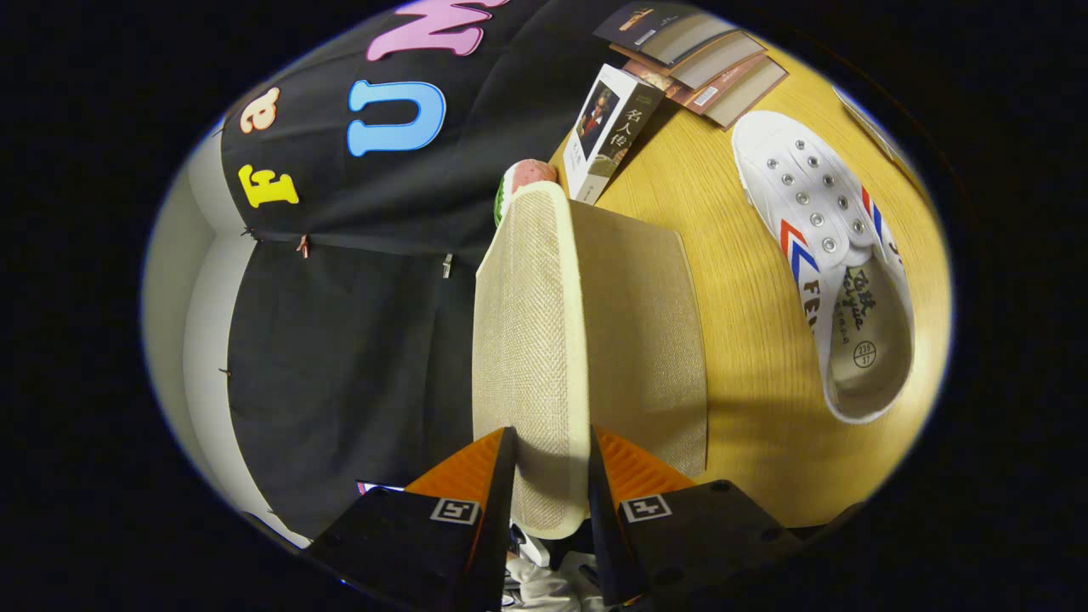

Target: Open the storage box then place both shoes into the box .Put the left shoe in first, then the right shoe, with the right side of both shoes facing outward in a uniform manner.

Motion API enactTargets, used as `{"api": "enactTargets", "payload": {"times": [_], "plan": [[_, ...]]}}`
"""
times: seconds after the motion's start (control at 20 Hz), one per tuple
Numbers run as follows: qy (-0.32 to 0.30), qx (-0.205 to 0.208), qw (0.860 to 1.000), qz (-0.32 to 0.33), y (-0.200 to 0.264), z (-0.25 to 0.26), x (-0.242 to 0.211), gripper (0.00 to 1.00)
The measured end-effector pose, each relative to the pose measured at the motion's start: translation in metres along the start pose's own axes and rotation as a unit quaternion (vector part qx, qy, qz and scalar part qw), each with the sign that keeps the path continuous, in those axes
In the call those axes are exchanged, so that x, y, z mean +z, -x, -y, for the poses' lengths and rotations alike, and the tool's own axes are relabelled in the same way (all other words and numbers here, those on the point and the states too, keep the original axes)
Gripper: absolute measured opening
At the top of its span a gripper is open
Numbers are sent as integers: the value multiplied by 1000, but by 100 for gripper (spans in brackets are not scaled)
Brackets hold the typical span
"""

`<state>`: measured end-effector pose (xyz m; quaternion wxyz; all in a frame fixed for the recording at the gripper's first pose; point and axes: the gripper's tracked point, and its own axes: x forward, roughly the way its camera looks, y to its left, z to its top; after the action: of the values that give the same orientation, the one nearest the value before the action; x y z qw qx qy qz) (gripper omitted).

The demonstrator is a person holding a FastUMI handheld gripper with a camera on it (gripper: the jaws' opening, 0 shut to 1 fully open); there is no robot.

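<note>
My gripper [551,450] is shut on the storage box lid [531,340], a beige woven-fabric lid. Both fingers press on its rim, one on each side. The lid stands on edge and runs straight ahead from the fingers; its tan inner face [646,340] turns toward the table. To the right of the lid, a white canvas shoe [829,255] with red and blue chevrons and metal eyelets lies on the wooden table [748,425], its opening nearer to me. Something white [544,582] shows below the fingers, too hidden to identify.
Beyond the lid's far end, a white-covered book [608,132] stands on the table, with a fan of several dark and brown books [697,59] behind it. A red and green round object [523,178] peeks out at the lid's far tip. Black cloth wall lies left.
</note>
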<state>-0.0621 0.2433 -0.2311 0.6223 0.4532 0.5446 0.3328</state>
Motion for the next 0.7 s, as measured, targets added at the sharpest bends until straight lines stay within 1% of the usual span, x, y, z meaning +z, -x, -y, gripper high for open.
{"api": "enactTargets", "payload": {"times": [0.05, 0.15, 0.2, 0.25, 0.3, 0.35, 0.45, 0.6, 0.65, 0.7], "plan": [[-13, 5, 1000, -3, 1, -5, 0, 45], [-12, 8, 1000, -7, 1, -8, 1, 20], [-9, 11, 1000, -11, 1, -10, 0, 12], [-6, 9, 1000, -11, 1, -11, 0, 12], [-3, 2, 1000, -7, 1, -11, 2, 8], [4, -4, 1000, -7, 3, -12, 1, 5], [17, -20, 1000, 0, 4, -13, 4, 5], [16, -29, 999, 13, 5, -27, 6, 5], [17, -29, 999, 24, 6, -33, 8, 5], [16, -20, 999, 33, 8, -44, 9, 5]]}}
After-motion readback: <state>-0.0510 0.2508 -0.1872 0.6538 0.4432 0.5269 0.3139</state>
